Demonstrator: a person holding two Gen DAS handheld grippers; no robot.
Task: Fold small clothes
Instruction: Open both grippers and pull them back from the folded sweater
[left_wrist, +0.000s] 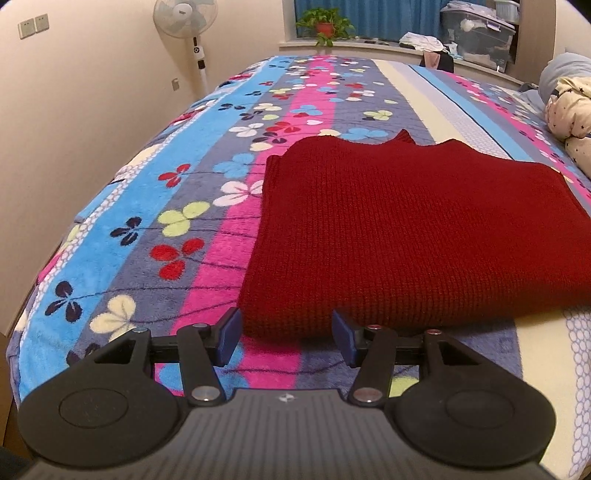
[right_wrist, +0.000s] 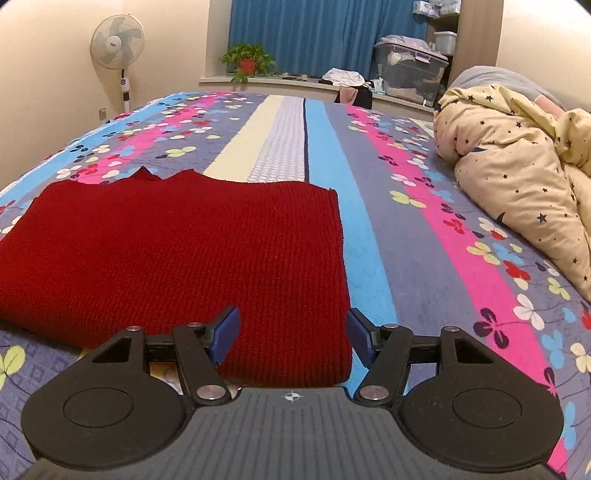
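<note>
Tilting down over the bed (left_wrist: 129, 206): two grippers, left (left_wrist: 286, 338) and right (right_wrist: 291, 338), both released, straddling the near corners of one folded red sweater (left_wrist: 406, 236) lying mid-bed; one fan (right_wrist: 118, 42) standing far left.

Looking along the right gripper (right_wrist: 291, 334) at a bed with a flowery blanket (right_wrist: 424, 236). Blue fingers (right_wrist: 225, 332) standing apart, not pinching anything. Red sweater (right_wrist: 177, 258) lying folded and flat on the blanket, its near right corner sitting between the fingers. Yellow quilt with stars (right_wrist: 517, 173) lying bunched up on the right, well apart from the sweater. Fan (right_wrist: 117, 44) standing far back by the wall, plant (right_wrist: 247, 61) sitting beside the blue curtain (right_wrist: 314, 37).
</note>
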